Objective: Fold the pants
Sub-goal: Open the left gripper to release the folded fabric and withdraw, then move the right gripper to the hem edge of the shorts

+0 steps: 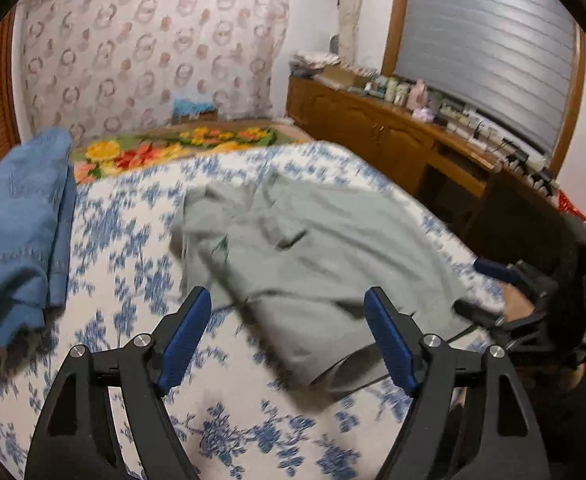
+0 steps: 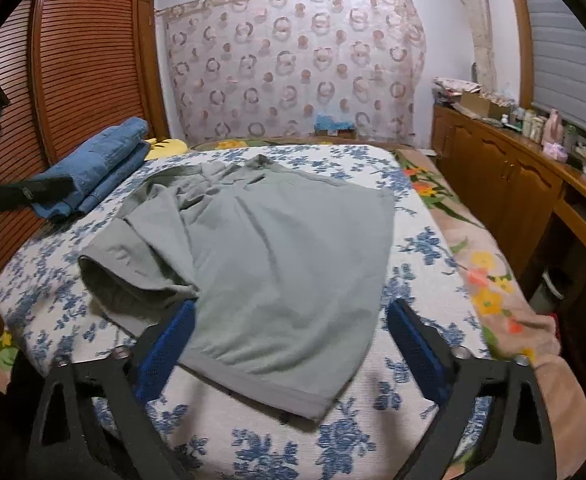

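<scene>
Grey-green pants (image 1: pixel 293 248) lie spread on the blue-flowered bed cover (image 1: pixel 125 240). In the right wrist view the pants (image 2: pixel 277 264) stretch from the near hem to the waist at the far end, with one leg bunched to the left. My left gripper (image 1: pixel 289 316) is open and empty, hovering above the pants' near edge. My right gripper (image 2: pixel 289 320) is open and empty, its fingers straddling the near leg hem above the cloth. The right gripper also shows in the left wrist view (image 1: pixel 481 288) at the right edge of the bed.
Folded blue jeans (image 2: pixel 93 168) lie on the bed's far left, also seen in the left wrist view (image 1: pixel 21 232). A wooden dresser (image 2: pixel 513 184) with several bottles runs along the right wall. A flowered blanket (image 2: pixel 489 280) hangs off the bed's right side.
</scene>
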